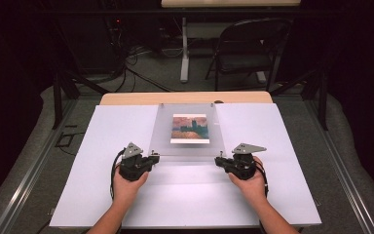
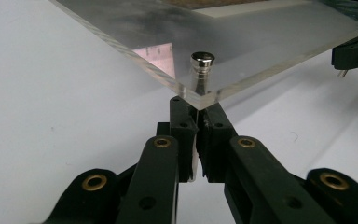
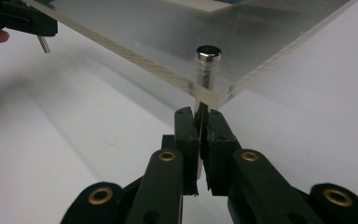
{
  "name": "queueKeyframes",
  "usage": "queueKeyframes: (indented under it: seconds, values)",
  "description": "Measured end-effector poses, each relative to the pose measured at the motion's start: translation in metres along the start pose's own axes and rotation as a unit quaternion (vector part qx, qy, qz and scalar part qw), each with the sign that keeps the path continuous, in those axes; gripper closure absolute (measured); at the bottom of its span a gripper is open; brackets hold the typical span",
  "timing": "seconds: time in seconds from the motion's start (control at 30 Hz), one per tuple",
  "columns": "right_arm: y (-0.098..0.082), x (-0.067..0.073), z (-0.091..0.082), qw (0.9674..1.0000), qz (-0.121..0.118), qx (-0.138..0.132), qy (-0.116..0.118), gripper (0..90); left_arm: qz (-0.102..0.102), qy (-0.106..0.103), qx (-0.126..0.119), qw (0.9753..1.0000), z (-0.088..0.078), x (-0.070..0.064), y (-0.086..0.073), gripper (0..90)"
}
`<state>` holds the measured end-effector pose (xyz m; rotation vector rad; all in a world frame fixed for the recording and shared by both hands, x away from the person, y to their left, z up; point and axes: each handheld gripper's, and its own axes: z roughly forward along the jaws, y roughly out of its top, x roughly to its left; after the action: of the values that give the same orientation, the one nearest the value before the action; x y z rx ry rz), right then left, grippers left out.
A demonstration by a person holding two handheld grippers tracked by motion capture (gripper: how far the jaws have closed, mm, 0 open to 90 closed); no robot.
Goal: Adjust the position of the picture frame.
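the clear acrylic panel [image 1: 187,131] with a small painting print [image 1: 190,128] under it is lying flat on the white table [image 1: 102,195], just ahead of both hands. the left gripper [image 2: 196,109] is sitting pressed together at the panel's near-left corner by a metal standoff [image 2: 202,63]. the right gripper [image 3: 199,112] is sitting likewise at the near-right corner, so each hand is nearest its own corner, both level with the near edge.

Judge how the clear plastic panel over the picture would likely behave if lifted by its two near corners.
The clear panel looks thick at its cut edge, so it probably stays stiff rather than sagging. Its glossy faces suggest it may slip if gripped lightly. The left gripper and right gripper stand shut at its corners beside the metal studs, so it could tilt if raised unevenly.
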<state>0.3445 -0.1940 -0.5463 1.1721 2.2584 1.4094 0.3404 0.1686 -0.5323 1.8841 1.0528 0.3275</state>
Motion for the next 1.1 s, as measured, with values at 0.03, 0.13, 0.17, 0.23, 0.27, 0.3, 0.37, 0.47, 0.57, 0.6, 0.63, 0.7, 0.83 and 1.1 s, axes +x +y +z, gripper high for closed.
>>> queueKeyframes:
  seconds: [0.03,0.13,0.17,0.23,0.27,0.3,0.37,0.47,0.57,0.6,0.63,0.7,0.83,1.1]
  values:
    - [0.0,-0.001,0.001,1.0,-0.001,-0.003,-0.002,85.7,-0.001,-0.001,0.002,1.0,0.001,0.0,0.0,85.2]
    - [0.0,-0.003,0.0,1.0,0.001,0.0,-0.008,85.6,-0.005,-0.008,0.009,0.9999,0.006,-0.001,-0.003,85.2]
    - [0.0,-0.004,-0.001,0.9999,0.003,0.002,-0.012,85.5,-0.003,-0.01,0.012,0.9999,0.006,-0.002,-0.004,85.2]
    - [-0.001,-0.005,-0.002,0.9999,0.004,0.005,-0.015,85.5,0.0,-0.01,0.014,0.9999,0.007,-0.004,-0.005,85.2]
    - [-0.002,-0.005,-0.002,0.9999,0.004,0.007,-0.015,85.5,0.002,-0.01,0.015,0.9998,0.007,-0.004,-0.005,85.2]
    - [-0.003,-0.006,-0.001,0.9999,0.004,0.008,-0.015,85.5,0.002,-0.008,0.018,0.9998,0.008,-0.003,-0.006,85.2]
    - [-0.004,-0.005,0.001,0.9998,0.0,0.014,-0.015,85.5,0.001,-0.004,0.024,0.9997,0.009,-0.002,-0.008,85.2]
    - [-0.006,-0.003,0.005,0.9995,-0.008,0.023,-0.018,85.5,0.001,-0.001,0.034,0.9994,0.011,0.0,-0.011,85.1]
    - [-0.008,-0.002,0.007,0.9993,-0.01,0.031,-0.02,85.4,0.003,-0.001,0.042,0.9991,0.013,0.001,-0.013,85.1]
    - [-0.008,-0.002,0.007,0.9991,-0.013,0.034,-0.022,85.4,0.003,-0.001,0.046,0.9989,0.015,0.0,-0.014,85.1]
    - [-0.009,-0.002,0.008,0.9989,-0.015,0.038,-0.023,85.4,0.003,-0.001,0.048,0.9989,0.016,0.0,-0.015,85.1]
    - [-0.011,-0.003,0.01,0.9983,-0.017,0.049,-0.026,85.2,0.007,0.002,0.061,0.9981,0.018,-0.001,-0.018,85.0]
    - [-0.013,-0.004,0.012,0.9983,-0.011,0.052,-0.024,84.8,0.007,0.001,0.058,0.9983,0.019,-0.001,-0.018,84.9]
    - [-0.014,-0.004,0.011,0.9984,-0.011,0.049,-0.023,81.4,0.007,0.006,0.054,0.9985,0.018,-0.002,-0.019,84.2]
